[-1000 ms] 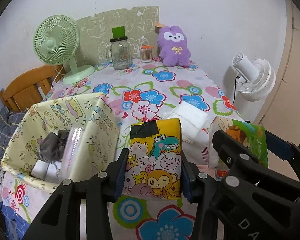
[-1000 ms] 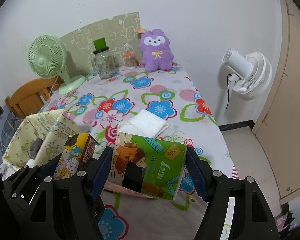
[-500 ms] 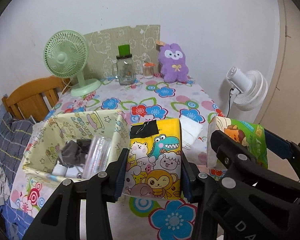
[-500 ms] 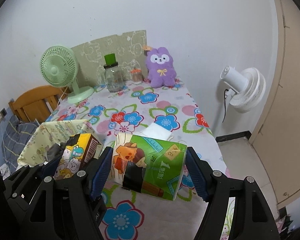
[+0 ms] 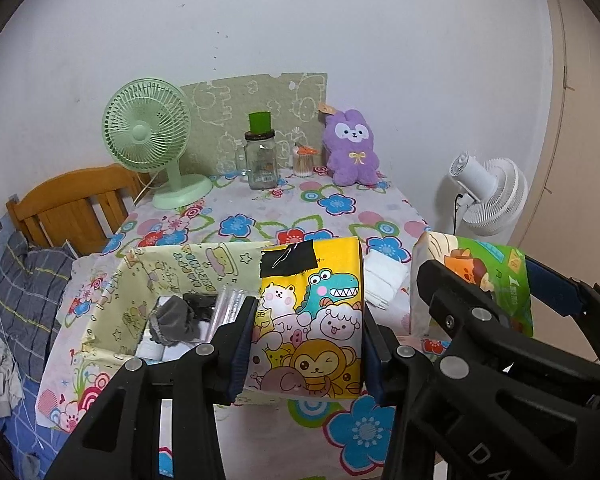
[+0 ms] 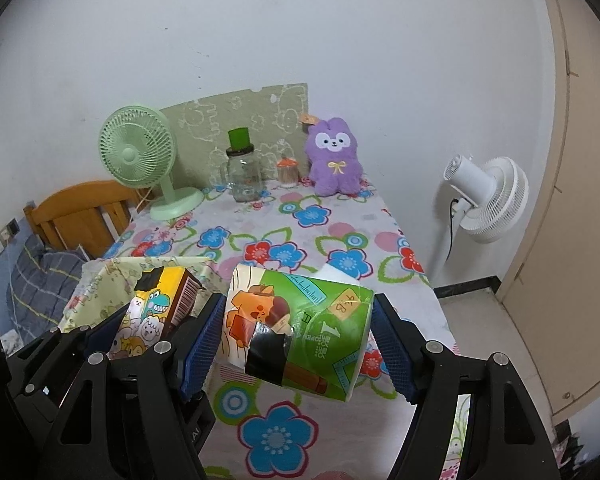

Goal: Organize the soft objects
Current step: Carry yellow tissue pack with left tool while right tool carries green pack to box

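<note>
My left gripper [image 5: 306, 340] is shut on a yellow cartoon tissue pack [image 5: 312, 320] and holds it above the table, beside the right wall of a pale yellow fabric bin [image 5: 140, 280]. The bin holds a grey cloth [image 5: 172, 322] and clear plastic. My right gripper [image 6: 298, 336] is shut on a green tissue pack [image 6: 300, 332], held above the table's near right part; it also shows in the left wrist view [image 5: 488, 292]. The yellow pack also shows in the right wrist view [image 6: 156, 312]. A folded white cloth [image 5: 382, 280] lies on the table behind the packs.
The flowered table [image 5: 300, 208] carries a green fan [image 5: 148, 140], a glass jar [image 5: 262, 160], a small container [image 5: 306, 158] and a purple plush [image 5: 352, 148] at the back. A white floor fan [image 5: 488, 196] stands right, a wooden chair [image 5: 72, 208] left.
Both grippers have risen and drawn back from the table with their packs still held. The bin and the table now look farther below and ahead.
</note>
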`<state>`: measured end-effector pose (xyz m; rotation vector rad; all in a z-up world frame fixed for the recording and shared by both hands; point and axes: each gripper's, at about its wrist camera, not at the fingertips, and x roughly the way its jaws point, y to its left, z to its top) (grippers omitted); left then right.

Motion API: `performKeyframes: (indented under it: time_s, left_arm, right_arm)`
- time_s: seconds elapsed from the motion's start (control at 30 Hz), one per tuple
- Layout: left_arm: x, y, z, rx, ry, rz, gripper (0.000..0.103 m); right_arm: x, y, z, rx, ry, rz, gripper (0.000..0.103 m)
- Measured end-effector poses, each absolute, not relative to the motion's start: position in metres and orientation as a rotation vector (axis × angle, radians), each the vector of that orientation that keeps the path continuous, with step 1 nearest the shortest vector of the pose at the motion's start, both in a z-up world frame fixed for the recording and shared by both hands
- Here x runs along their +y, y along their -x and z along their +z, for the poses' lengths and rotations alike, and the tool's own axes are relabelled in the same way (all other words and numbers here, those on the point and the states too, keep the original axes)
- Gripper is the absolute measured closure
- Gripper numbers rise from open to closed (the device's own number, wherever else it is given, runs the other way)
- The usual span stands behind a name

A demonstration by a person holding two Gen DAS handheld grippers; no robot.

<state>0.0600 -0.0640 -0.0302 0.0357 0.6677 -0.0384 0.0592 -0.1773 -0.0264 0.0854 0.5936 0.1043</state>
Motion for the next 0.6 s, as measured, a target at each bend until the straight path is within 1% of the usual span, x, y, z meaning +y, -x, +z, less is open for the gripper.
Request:
performKeyframes:
  time_s: [0.6]
  left_arm:
    - [-0.02, -0.07, -0.024, 0.659, -0.036, -0.014, 0.056]
  right_arm:
    - [-0.133, -0.075, -0.018, 0.594, -0.089, 0.168, 0.028]
